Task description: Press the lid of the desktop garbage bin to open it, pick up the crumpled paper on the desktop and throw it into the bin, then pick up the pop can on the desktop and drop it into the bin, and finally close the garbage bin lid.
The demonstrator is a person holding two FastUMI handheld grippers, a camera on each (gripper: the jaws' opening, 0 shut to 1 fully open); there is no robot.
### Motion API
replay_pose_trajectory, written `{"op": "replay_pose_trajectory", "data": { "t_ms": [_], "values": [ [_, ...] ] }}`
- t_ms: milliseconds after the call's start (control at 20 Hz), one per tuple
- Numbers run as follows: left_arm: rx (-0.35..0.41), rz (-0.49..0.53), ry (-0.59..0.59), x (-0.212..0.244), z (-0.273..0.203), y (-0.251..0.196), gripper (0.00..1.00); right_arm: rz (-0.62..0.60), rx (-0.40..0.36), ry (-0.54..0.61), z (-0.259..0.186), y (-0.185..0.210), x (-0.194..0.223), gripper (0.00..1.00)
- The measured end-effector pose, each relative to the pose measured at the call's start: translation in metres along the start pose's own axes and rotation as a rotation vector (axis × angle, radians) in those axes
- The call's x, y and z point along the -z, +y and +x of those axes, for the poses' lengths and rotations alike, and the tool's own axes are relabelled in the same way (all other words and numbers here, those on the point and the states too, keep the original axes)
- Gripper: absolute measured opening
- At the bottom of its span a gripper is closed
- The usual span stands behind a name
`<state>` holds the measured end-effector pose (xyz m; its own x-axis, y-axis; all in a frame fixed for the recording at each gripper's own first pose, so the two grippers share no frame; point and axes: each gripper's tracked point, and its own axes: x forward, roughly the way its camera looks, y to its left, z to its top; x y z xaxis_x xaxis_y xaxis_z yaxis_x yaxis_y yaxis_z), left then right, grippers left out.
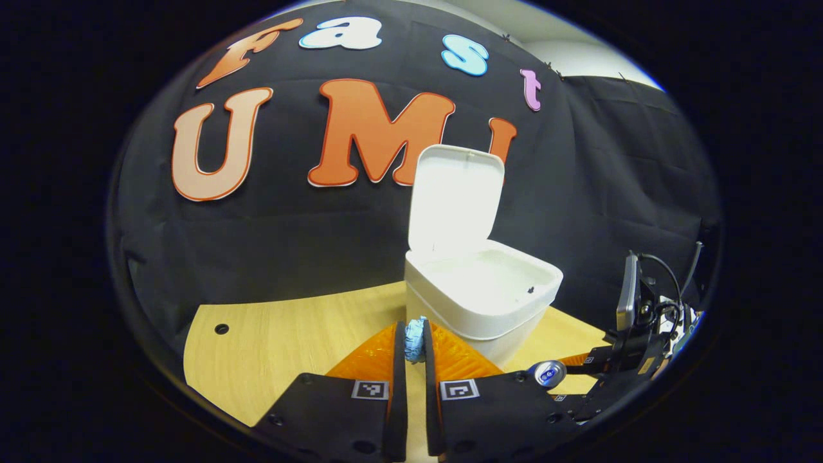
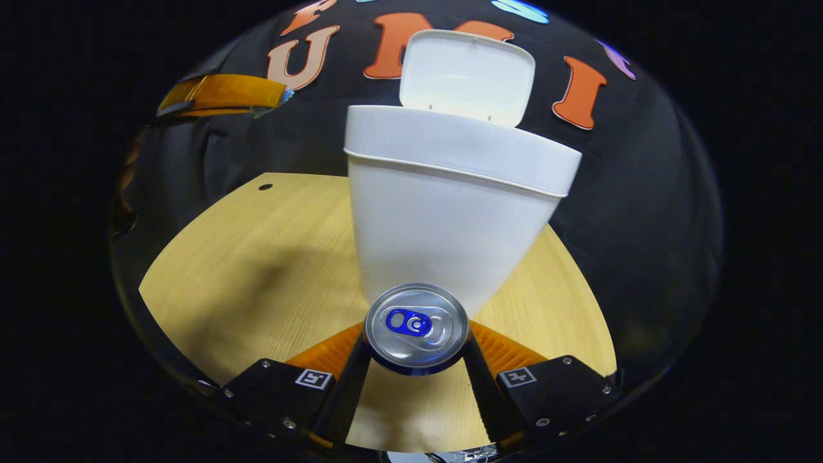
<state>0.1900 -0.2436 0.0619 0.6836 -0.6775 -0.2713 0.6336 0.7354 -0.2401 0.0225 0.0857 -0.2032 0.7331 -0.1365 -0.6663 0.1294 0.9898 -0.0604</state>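
Up front in the left gripper view, the left hand-held gripper [image 1: 415, 350] has its two fingers drawn close together, pinching a small bluish crumpled paper [image 1: 415, 339] between their tips. It is held above the wooden bench [image 1: 283, 341], just in front of the lower left corner of the white garbage bin [image 1: 479, 302]. The bin stands on the bench with its lid [image 1: 455, 196] swung up and upright at the back, so the mouth is open; I cannot make out anything lying inside. To the lower right, the right hand-held gripper [image 1: 566, 373] reaches in from the edge with the pop can [image 1: 548, 372] at its front, the can's silver top turned toward the camera. Cables and a mounted device rise above that gripper.

Next, in the right gripper view, the right hand-held gripper [image 2: 416, 350] has its fingers spread to the can's width and pressed on either side of the pop can [image 2: 416, 326], whose top with its blue tab faces the lens. The can is held in front of the garbage bin [image 2: 450, 218], near the bin's base, over the bench [image 2: 244, 270]. The lid [image 2: 468, 76] stands raised behind the rim. At upper left, part of the left hand-held gripper [image 2: 283, 95] shows against the dark booth wall [image 2: 643, 193].
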Motion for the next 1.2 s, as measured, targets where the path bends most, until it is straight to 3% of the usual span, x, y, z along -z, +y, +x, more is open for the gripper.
{"op": "replay_pose_trajectory", "data": {
  "t_ms": [50, 600, 800, 850, 1200],
  "values": [
    [0.004, -0.005, -0.013, -0.004, 0.003, -0.007, 0.15, 0.006, 0.001, -0.003, 0.000, -0.003, 0.000, 0.79],
    [0.057, -0.004, -0.014, -0.019, 0.051, -0.063, 0.12, 0.040, -0.002, -0.072, -0.020, -0.036, -0.017, 0.79],
    [0.037, 0.021, 0.015, -0.007, 0.061, -0.065, 0.18, 0.034, 0.012, -0.099, -0.028, -0.054, -0.034, 0.79],
    [0.037, 0.025, 0.022, -0.004, 0.063, -0.065, 0.12, 0.033, 0.017, -0.108, -0.030, -0.058, -0.040, 0.79],
    [0.083, 0.075, 0.034, 0.001, 0.061, -0.080, 0.28, 0.056, 0.051, -0.220, -0.057, -0.095, -0.108, 0.79]
  ]
}}
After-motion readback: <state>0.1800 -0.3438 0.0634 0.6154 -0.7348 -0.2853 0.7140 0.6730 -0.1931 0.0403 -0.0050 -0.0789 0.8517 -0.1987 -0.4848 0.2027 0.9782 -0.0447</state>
